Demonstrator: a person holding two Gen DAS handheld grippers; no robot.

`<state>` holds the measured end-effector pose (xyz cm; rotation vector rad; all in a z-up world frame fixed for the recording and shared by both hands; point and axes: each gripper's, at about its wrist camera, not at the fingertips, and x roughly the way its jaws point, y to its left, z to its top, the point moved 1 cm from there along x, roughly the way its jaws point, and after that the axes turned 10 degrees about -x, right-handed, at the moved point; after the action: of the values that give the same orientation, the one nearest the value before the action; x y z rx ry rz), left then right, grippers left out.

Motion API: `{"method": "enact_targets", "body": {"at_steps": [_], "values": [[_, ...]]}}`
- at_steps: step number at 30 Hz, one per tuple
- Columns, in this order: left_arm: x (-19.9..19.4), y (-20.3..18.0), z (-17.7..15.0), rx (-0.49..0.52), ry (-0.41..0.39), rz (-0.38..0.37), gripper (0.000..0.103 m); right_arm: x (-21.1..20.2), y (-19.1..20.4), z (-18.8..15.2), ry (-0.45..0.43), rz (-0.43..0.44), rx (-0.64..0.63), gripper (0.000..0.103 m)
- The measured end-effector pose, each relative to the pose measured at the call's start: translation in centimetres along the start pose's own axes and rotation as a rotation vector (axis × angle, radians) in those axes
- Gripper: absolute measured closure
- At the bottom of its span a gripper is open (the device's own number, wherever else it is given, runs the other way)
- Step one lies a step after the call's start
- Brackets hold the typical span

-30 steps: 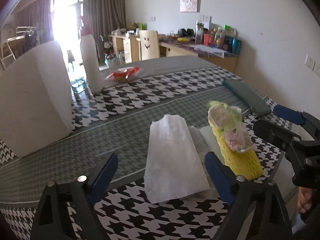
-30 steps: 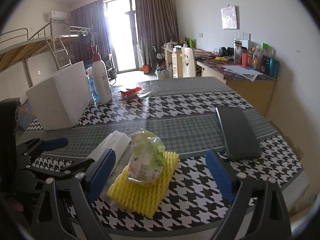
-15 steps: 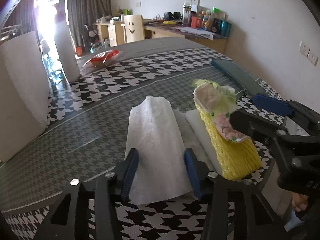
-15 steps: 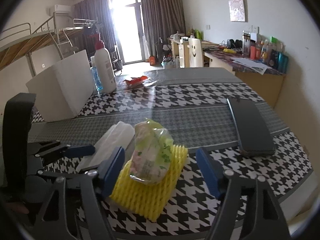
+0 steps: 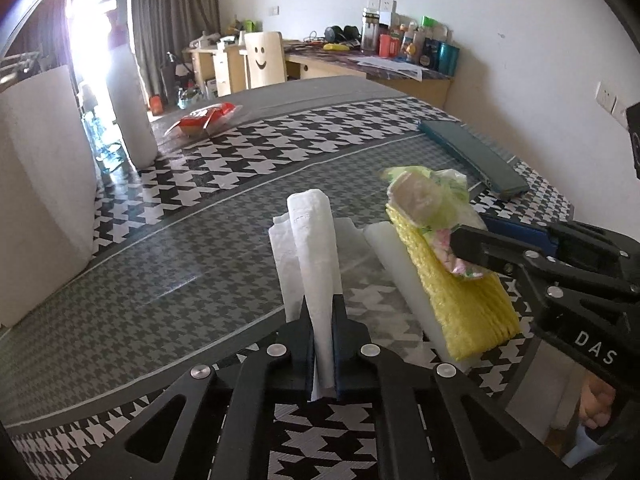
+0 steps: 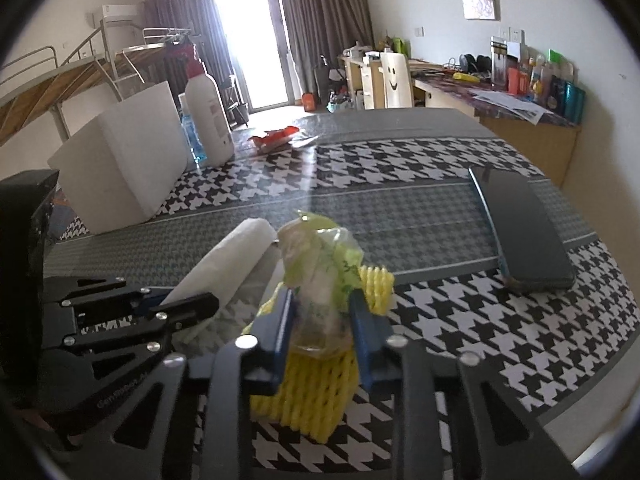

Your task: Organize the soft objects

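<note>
On the houndstooth surface (image 5: 248, 160), with desk and curtains behind, my left claw (image 5: 323, 334), wide open a second ago, now pinches the crumpled white tissue (image 5: 316, 248) tight. From the right side, my right claw (image 6: 320, 334), also wide before, is closing on the green-wrapped packet (image 6: 320, 276) atop the yellow foam net (image 6: 308, 396).

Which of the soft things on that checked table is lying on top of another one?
The green plastic packet: it rests on the yellow foam net, pinched by the right gripper. The white tissue beside it touches the table directly.
</note>
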<state>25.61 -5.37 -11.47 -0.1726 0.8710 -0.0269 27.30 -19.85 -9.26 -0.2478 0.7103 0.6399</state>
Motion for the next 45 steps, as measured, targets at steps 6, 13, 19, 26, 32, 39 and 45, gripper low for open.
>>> {"method": "enact_targets", "body": {"at_steps": [6, 13, 19, 26, 32, 39, 45], "values": [[-0.9, -0.4, -0.2, 0.017, -0.032, -0.015, 0.096, -0.8, -0.2, 0.3, -0.011, -0.014, 0.013, 0.081], [-2.2, -0.1, -0.2, 0.01, -0.063, -0.013, 0.097, -2.0, 0.0, 0.7, -0.039, -0.023, 0.017, 0.081], [-3.2, 0.3, -0.3, 0.006, -0.086, -0.014, 0.097, -2.9, 0.5, 1.1, -0.06, -0.032, 0.007, 0.081], [-4.4, 1.0, -0.2, -0.005, -0.118, -0.003, 0.098, -3.6, 1.1, 1.2, -0.076, -0.034, -0.001, 0.081], [-5.5, 1.3, -0.4, -0.005, -0.143, 0.004, 0.099, -4.2, 1.6, 1.5, -0.093, -0.032, -0.01, 0.081], [-6.4, 1.4, -0.3, -0.004, -0.171, 0.01, 0.1, -4.6, 1.7, 1.6, -0.106, -0.038, -0.009, 0.081], [-7.1, 1.3, -0.2, 0.006, -0.201, 0.025, 0.101, -4.9, 1.7, 1.5, -0.115, -0.037, -0.008, 0.081]]}}
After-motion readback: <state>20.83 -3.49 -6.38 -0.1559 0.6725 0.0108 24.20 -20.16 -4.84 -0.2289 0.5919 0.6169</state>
